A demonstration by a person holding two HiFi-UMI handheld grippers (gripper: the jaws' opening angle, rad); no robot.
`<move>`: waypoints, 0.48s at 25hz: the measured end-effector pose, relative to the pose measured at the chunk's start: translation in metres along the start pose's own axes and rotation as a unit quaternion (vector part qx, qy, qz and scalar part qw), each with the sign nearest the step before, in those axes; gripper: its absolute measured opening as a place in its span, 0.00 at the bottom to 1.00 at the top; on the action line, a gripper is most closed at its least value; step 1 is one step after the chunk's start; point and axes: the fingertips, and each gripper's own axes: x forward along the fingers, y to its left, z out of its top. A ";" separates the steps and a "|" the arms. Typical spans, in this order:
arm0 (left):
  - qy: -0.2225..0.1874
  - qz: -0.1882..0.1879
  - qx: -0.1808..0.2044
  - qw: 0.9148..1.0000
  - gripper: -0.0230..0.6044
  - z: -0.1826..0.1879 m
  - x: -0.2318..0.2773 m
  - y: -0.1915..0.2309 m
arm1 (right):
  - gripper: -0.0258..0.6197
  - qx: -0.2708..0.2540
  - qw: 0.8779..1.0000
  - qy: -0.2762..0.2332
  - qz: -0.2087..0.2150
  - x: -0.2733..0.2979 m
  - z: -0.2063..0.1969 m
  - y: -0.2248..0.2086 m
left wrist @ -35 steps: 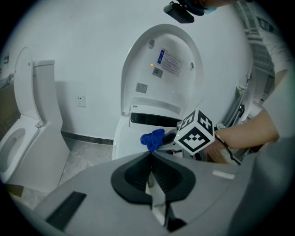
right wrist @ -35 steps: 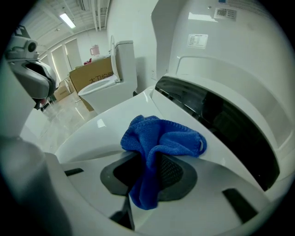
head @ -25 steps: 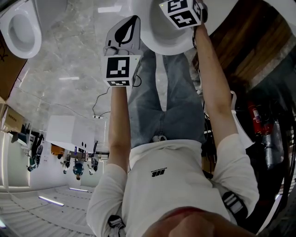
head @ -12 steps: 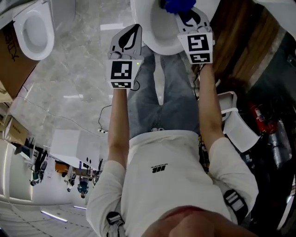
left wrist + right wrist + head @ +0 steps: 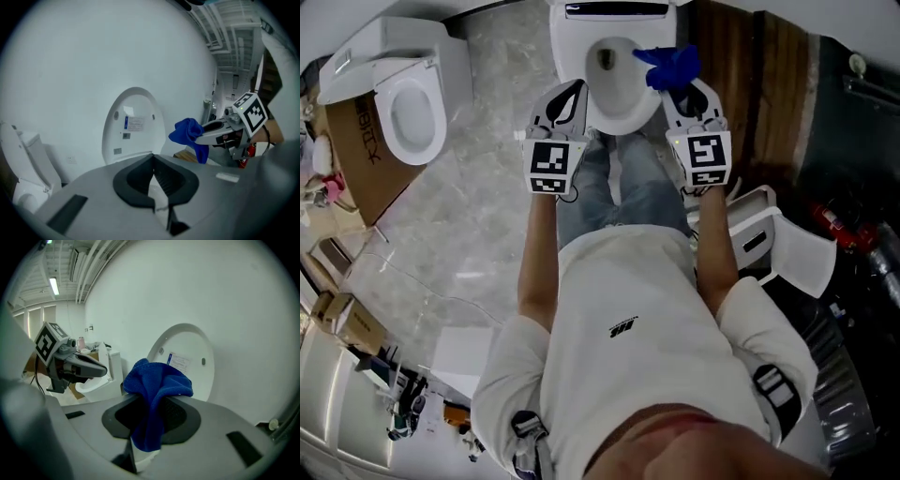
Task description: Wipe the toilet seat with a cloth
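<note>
A white toilet (image 5: 617,120) stands ahead of me with its lid (image 5: 134,124) raised against the wall. My right gripper (image 5: 686,92) is shut on a blue cloth (image 5: 669,66), which it holds above the bowl's right rim. In the right gripper view the cloth (image 5: 157,389) bunches over the jaws and hangs down between them. My left gripper (image 5: 566,101) hovers at the bowl's left front, shut with nothing in it. The left gripper view shows the right gripper (image 5: 219,129) and the cloth (image 5: 188,134) off to the right.
A second white toilet (image 5: 409,111) stands to the left beside a cardboard box (image 5: 354,161). A dark wood panel (image 5: 761,89) runs along the right, with a white bin (image 5: 780,246) and a red extinguisher (image 5: 832,219) below it. The floor is grey marble (image 5: 478,216).
The head view has swung so that the whole toilet now shows. Both grippers sit lower in the picture. The blue cloth in the right gripper has come into full sight over the bowl.
</note>
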 end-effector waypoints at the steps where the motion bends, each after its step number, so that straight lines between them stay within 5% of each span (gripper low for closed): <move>1: -0.005 -0.006 0.008 1.000 0.05 0.014 -0.008 -0.010 | 0.18 0.003 1.000 -0.008 -0.004 -0.019 0.010 0.001; 12: -0.052 -0.055 0.042 0.996 0.05 0.118 -0.095 -0.090 | 0.18 0.023 0.997 -0.059 -0.048 -0.161 0.073 0.006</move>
